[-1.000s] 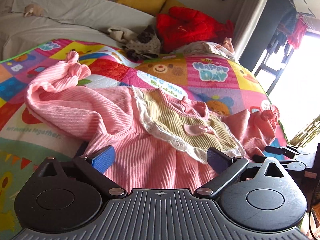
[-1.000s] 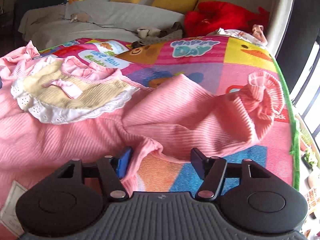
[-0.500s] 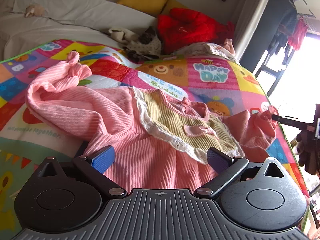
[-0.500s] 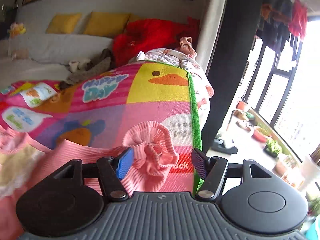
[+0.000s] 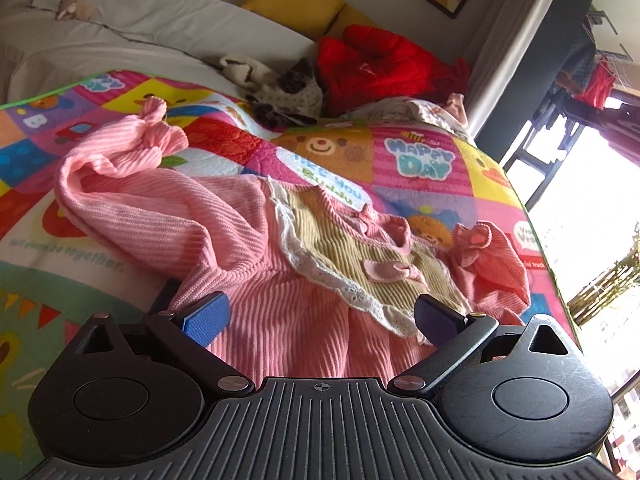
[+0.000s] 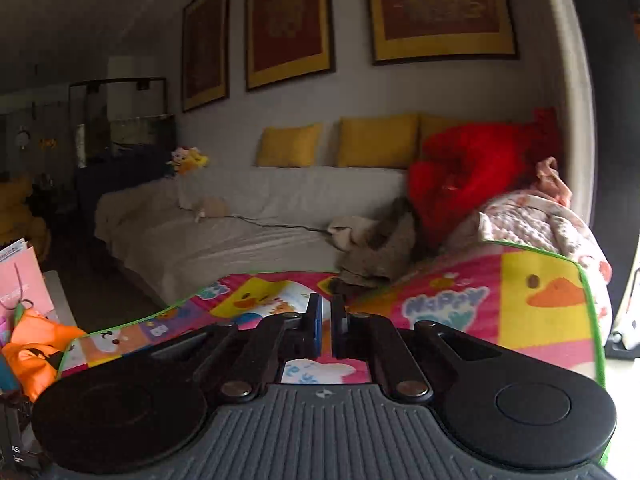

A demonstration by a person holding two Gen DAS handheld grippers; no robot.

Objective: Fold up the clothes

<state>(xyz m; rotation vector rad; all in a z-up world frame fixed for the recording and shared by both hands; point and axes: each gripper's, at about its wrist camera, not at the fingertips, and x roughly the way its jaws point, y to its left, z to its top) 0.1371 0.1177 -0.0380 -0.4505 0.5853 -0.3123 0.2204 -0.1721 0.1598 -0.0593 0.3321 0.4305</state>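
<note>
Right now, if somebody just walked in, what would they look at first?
Probably the pink ribbed baby outfit with its lacy yellow bib, spread unfolded across the bright cartoon play mat, right in front of the open left gripper. Next comes the big red heap of fabric behind the mat, beside the yellow cushions under three framed pictures.

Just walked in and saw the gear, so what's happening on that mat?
A person with a gripper in each hand is folding clothes. A pink dress lies spread and unfolded on the play mat. The left gripper sits open over the dress's lower part, gripping nothing. The right gripper has just been closing; it is shut with nothing between its fingers, up above the mat and aimed at the sofa.
</note>
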